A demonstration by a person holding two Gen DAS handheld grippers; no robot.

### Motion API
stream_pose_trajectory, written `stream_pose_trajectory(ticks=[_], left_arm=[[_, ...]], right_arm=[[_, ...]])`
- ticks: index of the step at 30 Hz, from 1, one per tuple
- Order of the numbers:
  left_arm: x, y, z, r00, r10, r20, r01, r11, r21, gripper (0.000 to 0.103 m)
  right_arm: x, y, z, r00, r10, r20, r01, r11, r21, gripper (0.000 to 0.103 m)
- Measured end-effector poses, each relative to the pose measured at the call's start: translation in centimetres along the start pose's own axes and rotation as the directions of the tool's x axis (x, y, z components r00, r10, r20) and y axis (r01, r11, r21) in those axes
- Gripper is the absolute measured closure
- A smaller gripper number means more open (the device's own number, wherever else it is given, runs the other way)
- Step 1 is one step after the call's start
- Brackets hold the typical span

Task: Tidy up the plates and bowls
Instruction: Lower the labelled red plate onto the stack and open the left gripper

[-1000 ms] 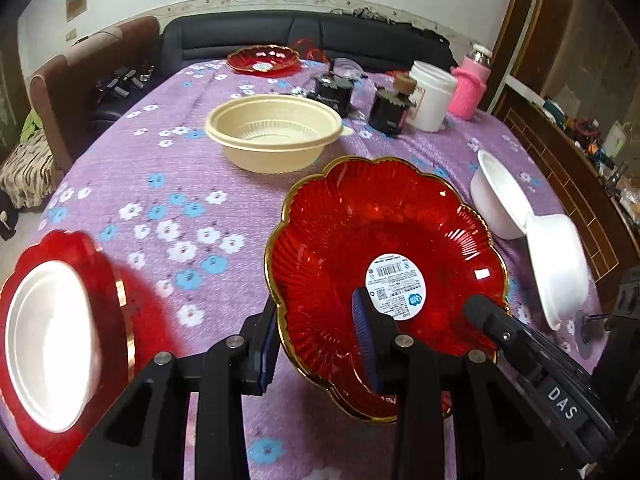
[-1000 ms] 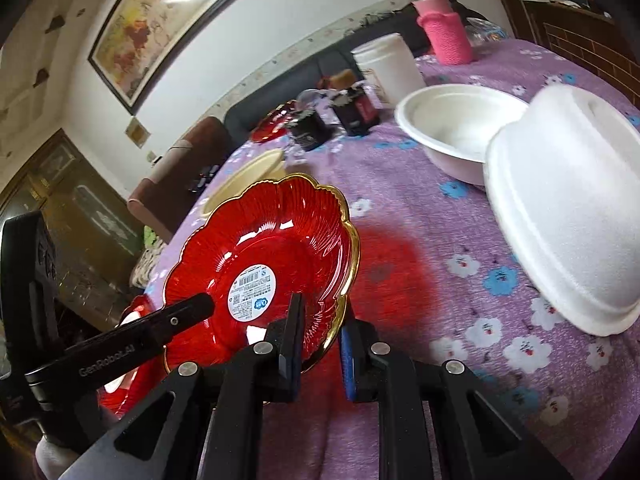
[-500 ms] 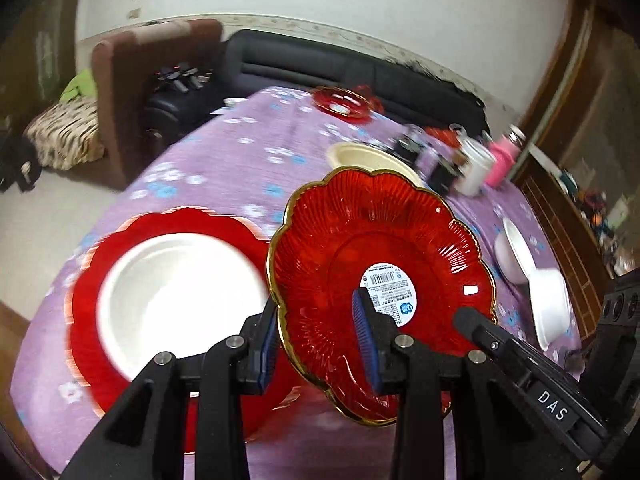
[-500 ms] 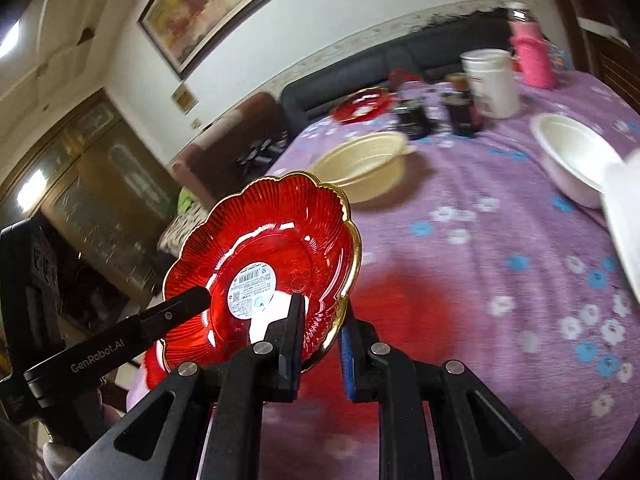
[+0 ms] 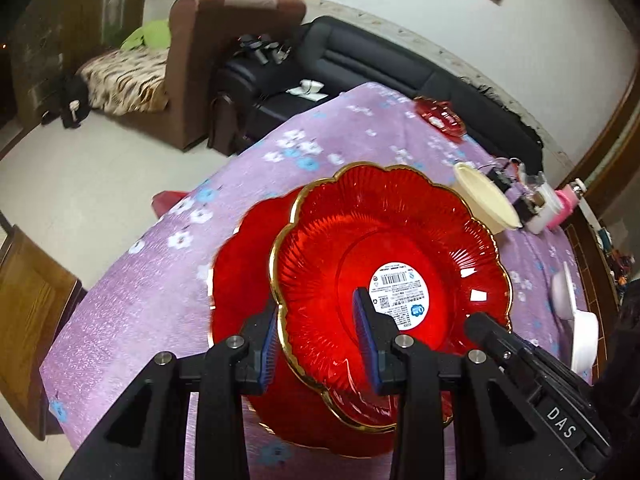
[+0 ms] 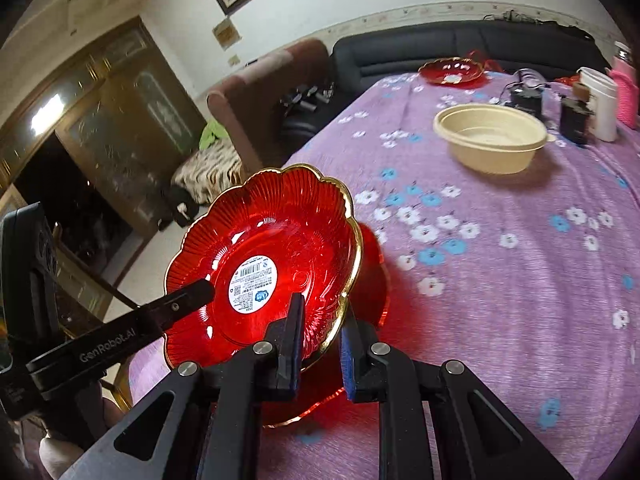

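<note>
Red plate (image 5: 404, 248) rim clamped, both tools; seemingly airborne.

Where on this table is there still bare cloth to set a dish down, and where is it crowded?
Bare cloth lies between the held red plate and the cream bowl, and across the near right side of the tablecloth. The far right corner is crowded: black jars, white cup.

Flower-shaped plate (image 5: 384, 248) up in the air, right over another plate (image 5: 240, 280) on the near end of the table (image 6: 520, 280). Further back, a bowl (image 6: 490, 142) mid-table, then jars (image 6: 576, 120), a tub (image 6: 602, 100) and a bottle (image 6: 624, 88) off to its right. One more plate (image 6: 452, 70) at the far end. Sofa (image 6: 440, 44) behind the table, armchair (image 5: 224, 52) left of that.
</note>
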State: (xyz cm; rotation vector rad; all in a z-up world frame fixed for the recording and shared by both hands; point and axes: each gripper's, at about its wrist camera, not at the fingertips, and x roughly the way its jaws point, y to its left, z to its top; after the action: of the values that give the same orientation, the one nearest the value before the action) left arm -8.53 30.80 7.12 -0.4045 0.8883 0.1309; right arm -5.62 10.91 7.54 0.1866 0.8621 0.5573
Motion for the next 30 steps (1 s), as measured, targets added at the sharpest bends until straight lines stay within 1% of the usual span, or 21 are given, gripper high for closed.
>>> stream_pose_trajectory(ticks=[5, 9, 11, 12, 14, 15, 17, 18, 19, 20, 22, 24, 27, 30], left_arm=[[1.1, 0.8, -0.1, 0.999, 0.027, -0.021, -0.027, 1.000, 0.004, 0.069], [1.3, 1.2, 0.1, 1.000, 0.017, -0.023, -0.016, 1.000, 0.006, 0.065], [1.1, 1.4, 0.1, 1.000, 0.009, -0.013, -0.009, 1.000, 0.000, 0.057], [1.0, 1.3, 0.1, 1.000, 0.008, -0.007, -0.008, 1.000, -0.001, 0.056], [0.5, 1.4, 0.1, 1.000, 0.004, 0.012, -0.004, 1.000, -0.006, 0.048], [0.2, 1.5, 0.1, 1.000, 0.000, 0.025, 0.000, 1.000, -0.012, 0.046], [-0.7, 1.8, 0.2, 0.998, -0.002, 0.060, 0.004, 1.000, -0.028, 0.045], [-1.1, 1.9, 0.2, 0.997, -0.001, 0.076, 0.004, 0.999, -0.034, 0.044], [-1.8, 2.0, 0.2, 0.995, -0.001, 0.099, 0.005, 0.999, -0.043, 0.043], [-2.2, 2.2, 0.2, 0.993, 0.001, 0.117, 0.005, 0.999, -0.052, 0.039], [-3.3, 2.4, 0.1, 0.988, 0.004, 0.157, 0.007, 0.997, -0.070, 0.035], [-4.2, 2.5, -0.1, 0.983, 0.001, 0.181, 0.014, 0.997, -0.080, 0.034], [-5.5, 2.3, -0.4, 0.978, -0.008, 0.207, 0.025, 0.996, -0.082, 0.034], [-7.3, 1.6, -1.1, 0.968, -0.012, 0.250, 0.031, 0.997, -0.069, 0.034]], right_arm=[[1.9, 0.1, 0.0, 0.999, -0.010, -0.044, 0.010, 1.000, 0.007, 0.085], [2.3, 0.3, 0.2, 0.999, -0.030, -0.043, 0.030, 1.000, 0.001, 0.085], [2.4, 0.5, 0.2, 0.998, -0.043, -0.043, 0.043, 0.999, -0.004, 0.085], [2.4, 0.5, 0.2, 0.998, -0.051, -0.042, 0.051, 0.999, -0.008, 0.084], [2.5, 0.5, 0.2, 0.998, -0.060, -0.036, 0.060, 0.998, -0.007, 0.083], [2.5, 0.5, 0.2, 0.997, -0.069, -0.030, 0.069, 0.998, -0.006, 0.083], [2.4, 0.6, 0.2, 0.997, -0.074, -0.021, 0.074, 0.997, -0.009, 0.078], [2.3, 0.7, 0.2, 0.997, -0.078, -0.014, 0.078, 0.997, -0.011, 0.073], [2.1, 0.7, 0.3, 0.996, -0.084, -0.001, 0.084, 0.996, -0.014, 0.068], [2.0, 0.8, 0.3, 0.996, -0.087, 0.007, 0.087, 0.996, -0.017, 0.065], [1.5, 1.0, 0.3, 0.995, -0.095, 0.035, 0.096, 0.995, -0.030, 0.052], [1.0, 1.2, 0.3, 0.993, -0.101, 0.057, 0.103, 0.994, -0.042, 0.044], [0.4, 1.5, 0.0, 0.991, -0.106, 0.076, 0.110, 0.992, -0.060, 0.043], [-0.5, 1.3, -0.3, 0.990, -0.103, 0.094, 0.109, 0.992, -0.056, 0.043]])
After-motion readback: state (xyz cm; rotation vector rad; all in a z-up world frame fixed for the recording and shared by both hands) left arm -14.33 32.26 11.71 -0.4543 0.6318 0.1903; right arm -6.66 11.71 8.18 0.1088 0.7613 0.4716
